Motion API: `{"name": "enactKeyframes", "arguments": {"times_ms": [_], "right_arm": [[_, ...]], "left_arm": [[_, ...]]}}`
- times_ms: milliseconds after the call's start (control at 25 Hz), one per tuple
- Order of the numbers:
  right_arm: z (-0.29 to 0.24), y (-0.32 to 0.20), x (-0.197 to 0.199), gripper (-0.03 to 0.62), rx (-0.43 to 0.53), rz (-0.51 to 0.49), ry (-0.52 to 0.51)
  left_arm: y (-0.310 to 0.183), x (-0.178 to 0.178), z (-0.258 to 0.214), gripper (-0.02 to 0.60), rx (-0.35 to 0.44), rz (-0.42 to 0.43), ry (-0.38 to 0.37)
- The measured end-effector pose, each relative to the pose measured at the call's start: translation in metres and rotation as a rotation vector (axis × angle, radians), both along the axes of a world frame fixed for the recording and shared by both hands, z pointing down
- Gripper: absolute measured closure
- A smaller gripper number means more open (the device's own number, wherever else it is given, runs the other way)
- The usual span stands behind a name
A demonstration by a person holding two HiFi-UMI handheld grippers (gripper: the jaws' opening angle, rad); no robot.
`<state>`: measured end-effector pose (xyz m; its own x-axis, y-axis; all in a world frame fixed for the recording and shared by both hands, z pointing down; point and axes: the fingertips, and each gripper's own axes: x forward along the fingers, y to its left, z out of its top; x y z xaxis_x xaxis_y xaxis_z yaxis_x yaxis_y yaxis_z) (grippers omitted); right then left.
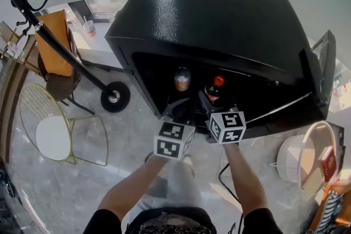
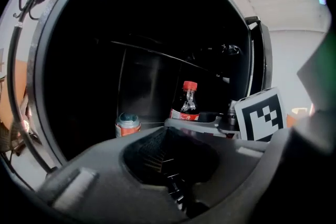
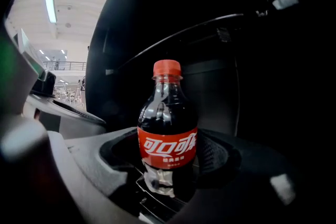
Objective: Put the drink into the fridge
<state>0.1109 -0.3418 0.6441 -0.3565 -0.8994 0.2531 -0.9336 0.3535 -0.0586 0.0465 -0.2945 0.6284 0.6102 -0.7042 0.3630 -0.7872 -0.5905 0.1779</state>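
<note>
- The cola bottle (image 3: 167,123) stands upright between the jaws of the right claw (image 1: 213,102), which are closed round its lower body below the red label. Its long axis is vertical and its red cap is on top.
- In the head view the bottle is already past the front edge of the black fridge (image 1: 219,13), in the right half of the open cavity, with the door (image 1: 323,63) swung out to the right.
- A can (image 2: 127,124) stands on the fridge floor to the left of the bottle, apart from it (the gap looks clear in both the head view and the left gripper view).
- The left claw (image 2: 169,139) carries nothing; its jaws look drawn together round an empty hollow. It hangs at the front edge of the opening, nearer the can than the bottle.
- Whether the bottle's base already touches the fridge floor cannot be told, because the right claw hides it.
- My judgement is that the task is near its end. What remains is to lower the bottle straight down along its own axis until it bears on the floor, then spread the jaws and pull back towards the front edge.
- The risk I see is tipping the bottle towards the can on withdrawal.
</note>
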Motion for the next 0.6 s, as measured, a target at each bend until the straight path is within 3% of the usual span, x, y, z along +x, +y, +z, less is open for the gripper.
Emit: {"name": "enactKeyframes", "arguments": {"times_ms": [320,600], "right_arm": [[0.045,-0.030,0.013,0.281,-0.022,0.020,0.003],[0.061,-0.044,0.018,0.281,0.018,0.048,0.036]], "left_arm": [[-0.022,0.015,0.030,0.577,-0.008,0.015,0.005],[-0.032,0.018,0.046,0.577,-0.004,0.019,0.011]]}}
